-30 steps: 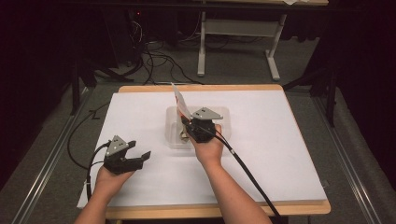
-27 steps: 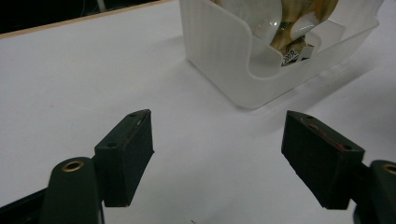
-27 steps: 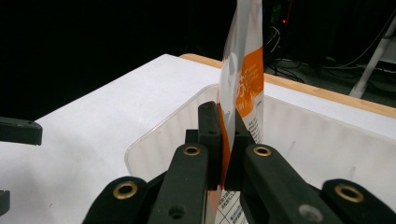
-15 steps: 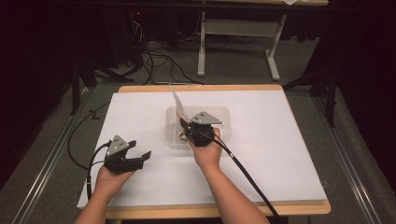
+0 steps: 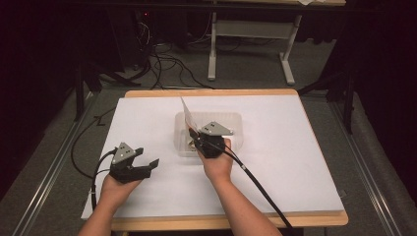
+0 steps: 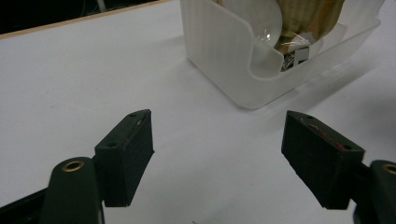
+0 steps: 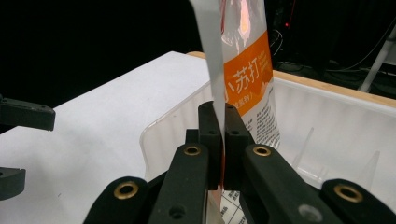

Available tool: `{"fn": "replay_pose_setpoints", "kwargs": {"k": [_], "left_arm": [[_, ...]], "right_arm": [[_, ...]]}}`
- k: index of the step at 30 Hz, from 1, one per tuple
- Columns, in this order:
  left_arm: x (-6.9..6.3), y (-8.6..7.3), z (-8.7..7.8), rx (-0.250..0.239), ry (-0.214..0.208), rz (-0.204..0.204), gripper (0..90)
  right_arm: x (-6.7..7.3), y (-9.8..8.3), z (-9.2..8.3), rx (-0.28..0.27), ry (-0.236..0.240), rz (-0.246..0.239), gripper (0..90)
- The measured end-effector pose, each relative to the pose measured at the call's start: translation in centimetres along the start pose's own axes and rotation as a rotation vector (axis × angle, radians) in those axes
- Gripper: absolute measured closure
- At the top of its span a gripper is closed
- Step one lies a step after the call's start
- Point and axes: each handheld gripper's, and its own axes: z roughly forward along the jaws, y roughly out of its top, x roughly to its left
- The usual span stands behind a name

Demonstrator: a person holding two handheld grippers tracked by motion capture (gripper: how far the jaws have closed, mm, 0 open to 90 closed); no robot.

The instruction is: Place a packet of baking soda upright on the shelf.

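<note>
A person stands at a table covered with a white sheet, a gripper in each hand. The right gripper has its jaws pressed tight together on a flat packet, a thin white pouch with an orange panel and printed text. The packet stands nearly upright, pinched low down, and rises tilted above a translucent plastic bin that sits at the middle of the table. In the right gripper view the packet sits just inside the bin's near corner, with the frosted wall right below and beside the jaws.

The left gripper rests over the sheet, well to the left of the bin and nearer the person, its jaws spread wide with nothing between them. In its own view the bin lies just ahead, and through a rounded cut in its wall other wrapped goods show, one clear and shiny, one tan; what they are I cannot tell.

A black cable trails from the right gripper back across the sheet. Beyond the table's far edge, loose cables lie on the dark floor beside the pale legs of a stand.
</note>
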Motion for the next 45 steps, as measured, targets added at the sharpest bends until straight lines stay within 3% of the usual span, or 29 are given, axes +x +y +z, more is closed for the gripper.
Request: {"fn": "replay_pose_setpoints", "kwargs": {"k": [3, 6, 20, 27, 31, 34, 38, 45], "left_arm": [[0.0, 0.0, 0.0, 0.001, -0.002, 0.002, 25.4], [0.0, 0.0, 0.0, 0.004, -0.001, 0.002, 25.4], [0.0, 0.0, 0.1, 0.006, -0.001, 0.007, 25.4], [0.0, 0.0, 0.1, 0.005, 0.0, 0.003, 25.4], [0.0, 0.0, 0.1, 0.005, 0.0, 0.004, 25.4], [0.0, 0.0, 0.1, 0.004, 0.001, 0.003, 25.4], [0.0, 0.0, 0.1, 0.004, 0.002, 0.004, 25.4], [0.1, 0.0, 0.1, 0.005, 0.002, 0.007, 25.4]], "right_arm": [[0.0, -1.0, 0.4, 0.036, 0.005, -0.01, 90.0], [0.4, -1.8, 0.4, 0.037, 0.01, -0.001, 89.9], [0.4, -2.2, 0.2, 0.04, 0.006, -0.001, 88.7], [0.5, -1.5, 0.1, 0.032, 0.012, 0.004, 79.3], [0.7, -0.5, -0.3, 0.01, 0.014, -0.015, 65.4], [0.7, -0.1, -0.5, 0.0, 0.018, -0.015, 63.0], [0.9, 0.8, -0.8, -0.02, 0.006, -0.021, 52.2], [1.3, 0.5, -1.4, 0.01, 0.001, -0.026, 43.8]]}}
